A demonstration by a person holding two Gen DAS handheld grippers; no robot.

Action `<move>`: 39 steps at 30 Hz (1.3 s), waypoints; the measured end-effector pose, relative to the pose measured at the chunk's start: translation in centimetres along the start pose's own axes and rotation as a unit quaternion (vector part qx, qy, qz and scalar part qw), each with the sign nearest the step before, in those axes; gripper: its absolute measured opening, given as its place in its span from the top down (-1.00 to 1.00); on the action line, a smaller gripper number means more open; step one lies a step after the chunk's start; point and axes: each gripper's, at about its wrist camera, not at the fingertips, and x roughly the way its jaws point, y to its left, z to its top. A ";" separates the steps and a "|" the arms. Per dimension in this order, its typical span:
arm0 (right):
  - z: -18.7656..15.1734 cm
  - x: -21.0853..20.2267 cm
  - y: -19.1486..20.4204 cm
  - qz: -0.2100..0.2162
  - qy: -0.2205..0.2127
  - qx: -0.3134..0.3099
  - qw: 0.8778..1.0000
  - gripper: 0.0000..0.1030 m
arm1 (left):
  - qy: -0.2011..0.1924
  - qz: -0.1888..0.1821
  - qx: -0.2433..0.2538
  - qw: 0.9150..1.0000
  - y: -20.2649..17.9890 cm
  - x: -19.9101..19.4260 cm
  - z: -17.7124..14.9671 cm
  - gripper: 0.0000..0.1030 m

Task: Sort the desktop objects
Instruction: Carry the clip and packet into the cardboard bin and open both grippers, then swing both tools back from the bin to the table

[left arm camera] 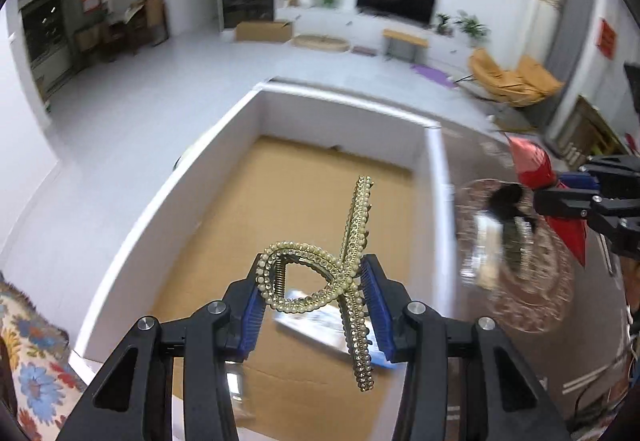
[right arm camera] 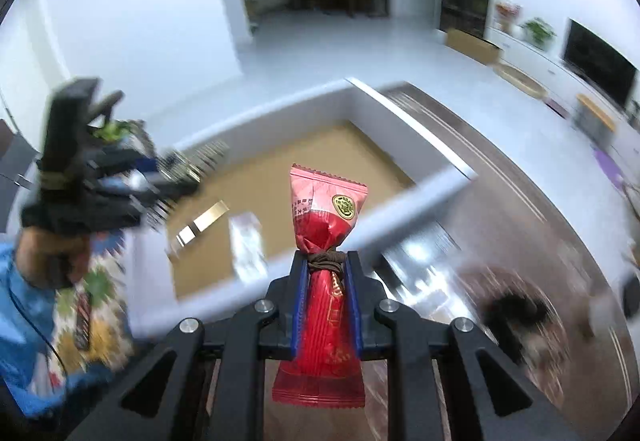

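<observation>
My left gripper point(left arm camera: 316, 283) is shut on a gold, pearl-studded hair claw point(left arm camera: 352, 245), held in the air above a white-walled box point(left arm camera: 168, 217) with a cardboard floor. My right gripper point(right arm camera: 327, 261) is shut on a red snack packet point(right arm camera: 326, 241) tied with a brown hair band point(right arm camera: 325, 261), above the box's near wall point(right arm camera: 360, 229). In the left wrist view, the red packet point(left arm camera: 534, 169) and the right gripper's fingers point(left arm camera: 568, 201) show at the right edge. The left gripper point(right arm camera: 160, 177) appears blurred at the left of the right wrist view.
Flat packets point(right arm camera: 248, 241) lie on the box floor. A patterned glass plate point(left arm camera: 520, 261) with a dark hair tie point(left arm camera: 506, 199) on it sits on the brown table point(right arm camera: 500, 209) right of the box. A floral cloth point(left arm camera: 32, 353) lies to the left. A hand and blue sleeve point(right arm camera: 36, 305) hold the left gripper.
</observation>
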 end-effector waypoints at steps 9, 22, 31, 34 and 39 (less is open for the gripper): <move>4.9 16.4 4.0 0.008 0.090 -0.025 0.996 0.64 | 0.102 0.035 -0.036 0.994 5.5 9.5 -0.5 0.12; 4.2 23.8 1.6 0.007 0.130 -0.006 0.992 -0.62 | 0.135 0.111 -0.041 0.984 6.1 12.7 -1.5 -0.81; 3.5 14.9 -0.7 -0.012 0.045 0.003 0.999 -0.62 | 0.011 0.166 -0.024 0.986 -0.4 3.7 -1.2 -0.81; 0.6 9.1 -2.2 -0.044 -0.002 0.001 0.999 -0.73 | -0.048 0.134 -0.011 0.990 -6.5 -1.0 -2.4 -0.85; -9.8 -0.9 -7.3 -0.134 -0.060 0.042 0.988 -0.92 | -0.099 0.003 0.009 0.995 -17.7 -4.6 -7.1 -1.00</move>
